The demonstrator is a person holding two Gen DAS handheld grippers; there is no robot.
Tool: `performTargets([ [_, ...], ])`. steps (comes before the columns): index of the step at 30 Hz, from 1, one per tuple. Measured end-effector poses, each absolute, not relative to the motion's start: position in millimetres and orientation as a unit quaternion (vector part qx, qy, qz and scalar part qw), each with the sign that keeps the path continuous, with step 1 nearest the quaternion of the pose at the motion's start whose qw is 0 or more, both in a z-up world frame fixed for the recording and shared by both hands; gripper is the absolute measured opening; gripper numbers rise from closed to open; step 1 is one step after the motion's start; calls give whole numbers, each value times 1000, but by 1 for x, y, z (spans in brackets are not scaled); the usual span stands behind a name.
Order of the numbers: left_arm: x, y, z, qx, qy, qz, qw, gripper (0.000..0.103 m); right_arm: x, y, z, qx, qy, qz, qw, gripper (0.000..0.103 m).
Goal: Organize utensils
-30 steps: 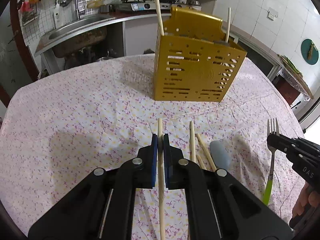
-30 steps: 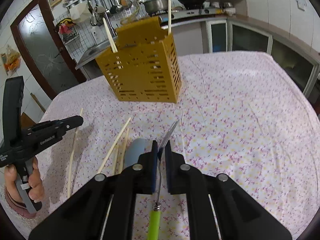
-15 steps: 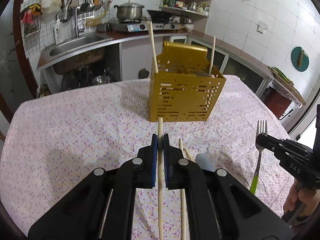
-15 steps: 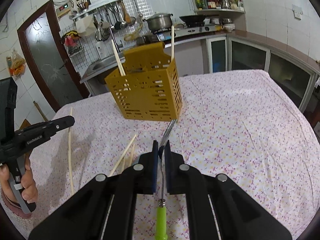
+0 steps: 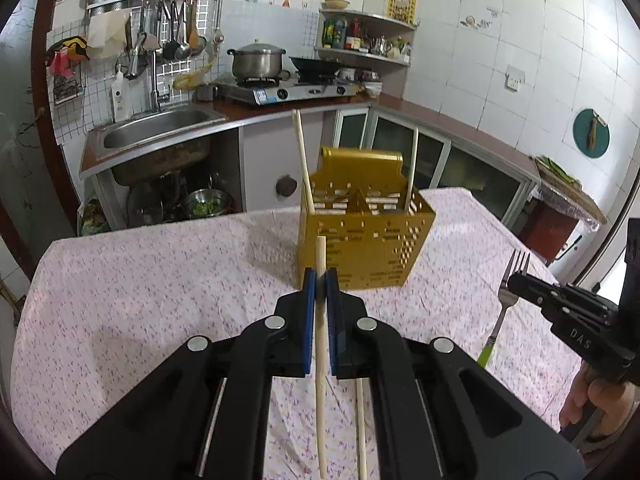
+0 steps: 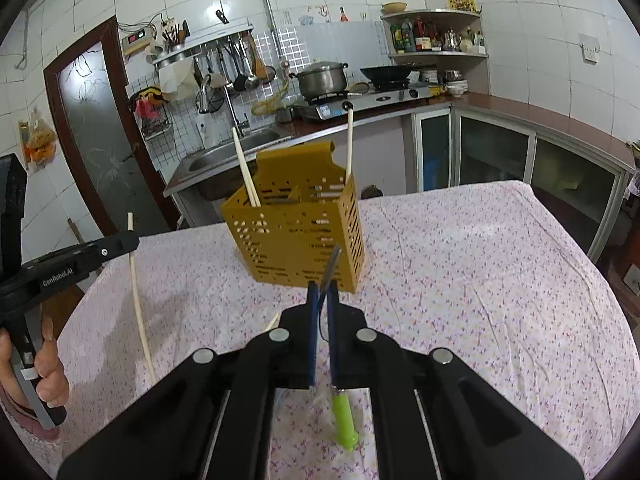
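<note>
The surface (image 5: 140,300) wears a pale pink cloth strewn with small purple and yellow flowers. The slotted utensil holder (image 5: 362,244) is mustard gold. Chopsticks (image 5: 320,344) are pale cream. The fork (image 6: 340,364) has a lime-green handle. Each tool (image 5: 320,276) is black with blue pads.

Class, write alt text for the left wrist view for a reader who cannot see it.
The left tool is shut on a wooden chopstick above a floral tablecloth, facing a yellow utensil holder with two chopsticks in it. At right, the right tool holds a green-handled fork.
</note>
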State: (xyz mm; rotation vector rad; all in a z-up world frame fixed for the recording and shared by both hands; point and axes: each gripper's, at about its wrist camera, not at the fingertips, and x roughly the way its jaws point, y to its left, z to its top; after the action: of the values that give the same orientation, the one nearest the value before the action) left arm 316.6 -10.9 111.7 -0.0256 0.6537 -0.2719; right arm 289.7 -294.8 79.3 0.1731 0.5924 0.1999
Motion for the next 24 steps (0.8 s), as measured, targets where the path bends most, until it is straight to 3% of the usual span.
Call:
performTargets([
  [24, 340, -18, 143, -16, 272, -143, 951, 4, 312, -291, 119, 80, 249, 100, 960, 1],
])
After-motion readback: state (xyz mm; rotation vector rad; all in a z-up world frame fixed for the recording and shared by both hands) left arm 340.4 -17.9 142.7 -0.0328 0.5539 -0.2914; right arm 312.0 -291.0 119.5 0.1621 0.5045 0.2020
